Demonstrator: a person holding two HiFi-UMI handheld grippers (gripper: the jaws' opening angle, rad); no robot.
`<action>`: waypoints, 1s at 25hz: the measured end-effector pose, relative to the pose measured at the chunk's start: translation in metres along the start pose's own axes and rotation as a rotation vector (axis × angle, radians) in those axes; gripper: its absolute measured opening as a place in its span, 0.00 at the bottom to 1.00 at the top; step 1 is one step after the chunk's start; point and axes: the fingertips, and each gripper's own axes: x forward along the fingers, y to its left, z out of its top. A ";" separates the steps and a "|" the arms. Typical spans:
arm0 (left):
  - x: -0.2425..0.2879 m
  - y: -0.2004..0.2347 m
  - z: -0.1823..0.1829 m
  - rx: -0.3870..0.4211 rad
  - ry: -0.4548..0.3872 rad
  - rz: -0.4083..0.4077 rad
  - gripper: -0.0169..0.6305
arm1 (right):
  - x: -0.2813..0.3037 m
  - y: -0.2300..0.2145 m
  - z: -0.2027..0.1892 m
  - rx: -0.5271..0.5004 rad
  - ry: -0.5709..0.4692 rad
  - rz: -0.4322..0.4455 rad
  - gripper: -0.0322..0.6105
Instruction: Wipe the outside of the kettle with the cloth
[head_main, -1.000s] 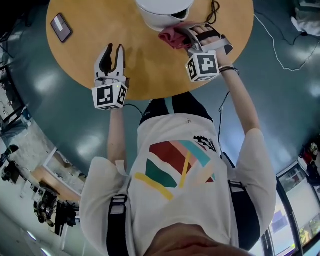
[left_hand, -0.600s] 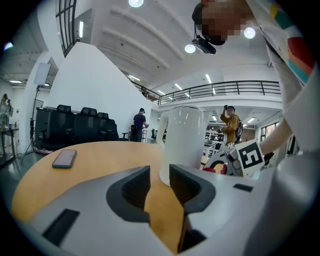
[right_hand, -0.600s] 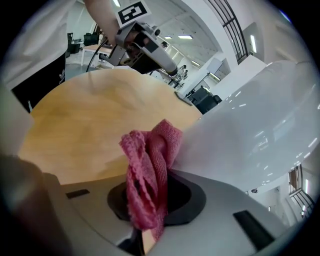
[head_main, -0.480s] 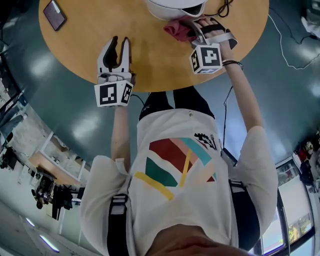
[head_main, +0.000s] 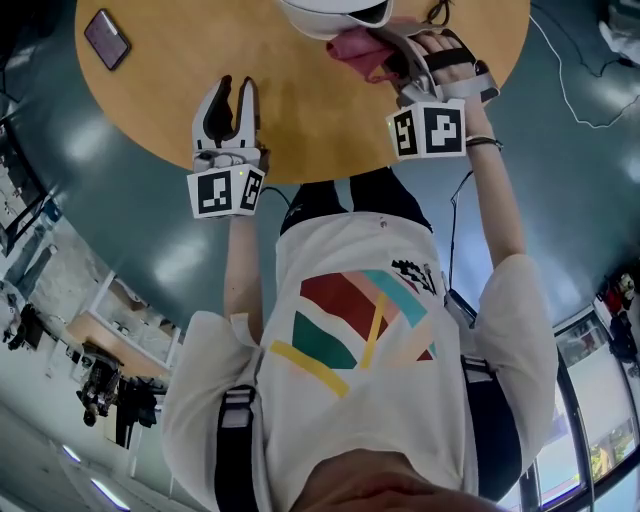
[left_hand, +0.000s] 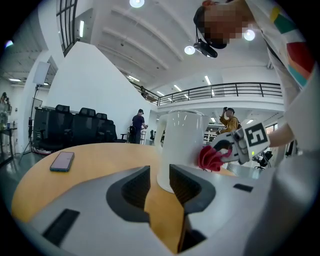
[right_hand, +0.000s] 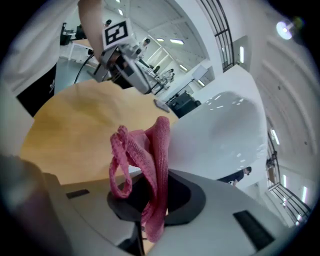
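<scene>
The white kettle stands at the far edge of the round wooden table. My right gripper is shut on a bunched pink cloth and holds it against the kettle's near right side. In the right gripper view the cloth hangs out of the jaws next to the kettle wall. My left gripper hovers over the table to the kettle's left, open, with only bare tabletop between its fingers. From the left gripper view, the kettle is straight ahead and the cloth at its right.
A dark phone lies on the table at the far left, also seen as the phone in the left gripper view. A black cable runs beside the kettle on the right. People and office chairs are far behind.
My right gripper has risen a little with the cloth along the kettle's side and looks larger in view. The left gripper has stayed in place, still open.
</scene>
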 end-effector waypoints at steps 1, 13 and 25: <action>-0.001 -0.003 0.003 0.000 -0.011 -0.005 0.28 | -0.017 -0.014 0.004 0.008 -0.005 -0.044 0.11; -0.005 -0.024 0.038 0.002 -0.096 -0.019 0.28 | -0.077 -0.071 0.057 0.291 -0.136 -0.155 0.11; -0.037 -0.004 0.044 -0.009 -0.104 0.008 0.28 | -0.106 -0.095 0.073 0.228 -0.073 -0.289 0.11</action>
